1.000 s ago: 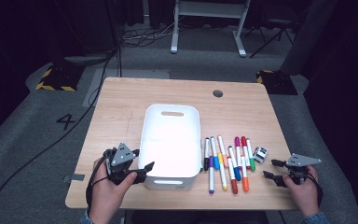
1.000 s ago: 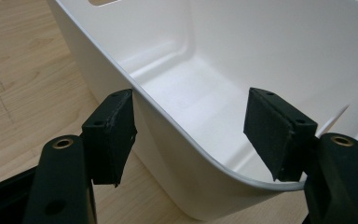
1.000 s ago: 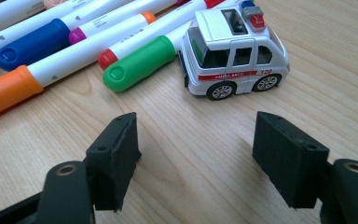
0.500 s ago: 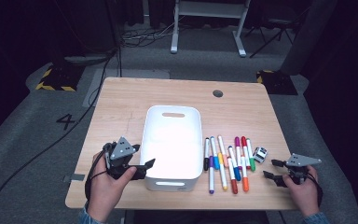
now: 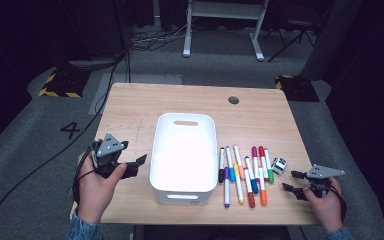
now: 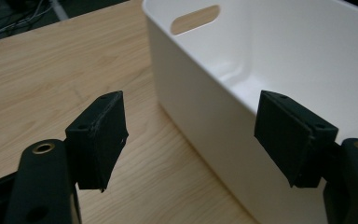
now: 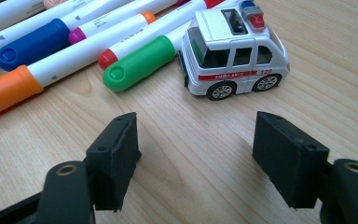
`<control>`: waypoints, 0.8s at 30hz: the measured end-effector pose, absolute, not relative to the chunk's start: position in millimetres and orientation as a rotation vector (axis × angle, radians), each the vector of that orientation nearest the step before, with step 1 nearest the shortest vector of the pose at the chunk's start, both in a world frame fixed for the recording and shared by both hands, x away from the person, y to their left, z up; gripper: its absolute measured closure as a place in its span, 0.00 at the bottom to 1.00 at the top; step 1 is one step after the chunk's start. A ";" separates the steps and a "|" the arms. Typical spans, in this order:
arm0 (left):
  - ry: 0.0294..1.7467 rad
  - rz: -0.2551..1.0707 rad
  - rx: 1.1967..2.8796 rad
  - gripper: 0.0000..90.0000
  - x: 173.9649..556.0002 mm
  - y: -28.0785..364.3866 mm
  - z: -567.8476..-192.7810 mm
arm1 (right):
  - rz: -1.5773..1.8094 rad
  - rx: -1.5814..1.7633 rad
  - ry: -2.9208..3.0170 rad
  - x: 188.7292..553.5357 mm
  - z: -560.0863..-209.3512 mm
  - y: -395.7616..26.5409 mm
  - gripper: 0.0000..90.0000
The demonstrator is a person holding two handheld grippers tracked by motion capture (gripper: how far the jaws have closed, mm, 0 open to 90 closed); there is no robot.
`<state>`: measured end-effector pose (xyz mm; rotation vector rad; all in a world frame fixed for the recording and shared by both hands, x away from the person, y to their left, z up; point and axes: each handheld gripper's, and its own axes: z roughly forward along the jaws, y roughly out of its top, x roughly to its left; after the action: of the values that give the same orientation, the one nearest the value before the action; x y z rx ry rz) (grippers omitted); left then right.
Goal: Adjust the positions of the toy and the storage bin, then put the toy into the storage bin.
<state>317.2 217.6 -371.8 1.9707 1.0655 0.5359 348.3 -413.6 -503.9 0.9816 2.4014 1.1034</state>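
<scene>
Grippers spread beside the bin and the toy

Our left gripper (image 5: 137,163) had just been opening, nothing between its jaws, just left of the white bin (image 5: 184,150) mid-desk (image 5: 260,115). Our right gripper (image 5: 294,182) stood spread and empty, near the ambulance (image 7: 235,51) beside the markers (image 5: 244,172).

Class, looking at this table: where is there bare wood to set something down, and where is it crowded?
Bare wood: the far strip behind the white bin, and the left side between the bin and the left gripper. Crowded: right of the bin, where markers lie packed beside a toy ambulance.
</scene>
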 end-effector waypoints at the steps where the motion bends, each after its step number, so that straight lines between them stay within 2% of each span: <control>1: 1.078 0.542 1.969 0.28 318.4 220.6 -375.5 | 1.103 0.983 2.401 348.2 -503.8 -413.5 0.35; 8: 1.134 0.560 2.009 0.26 324.1 237.4 -405.5 | 1.102 0.982 2.402 348.4 -503.7 -413.7 0.35; 13: 1.205 0.527 1.990 0.24 328.9 240.8 -432.4 | 1.102 0.982 2.403 348.5 -503.7 -413.6 0.34; 17: 1.274 0.473 2.077 0.24 339.5 242.6 -463.2 | 1.075 1.037 2.367 346.8 -503.8 -411.6 0.29; 24: 1.345 0.437 2.091 0.21 343.2 251.7 -486.9 | 1.062 1.082 2.339 344.4 -503.7 -408.6 0.29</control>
<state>343.2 251.7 -486.9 2.0915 1.3452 0.4369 344.4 -408.6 -503.7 1.0818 2.3394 1.0615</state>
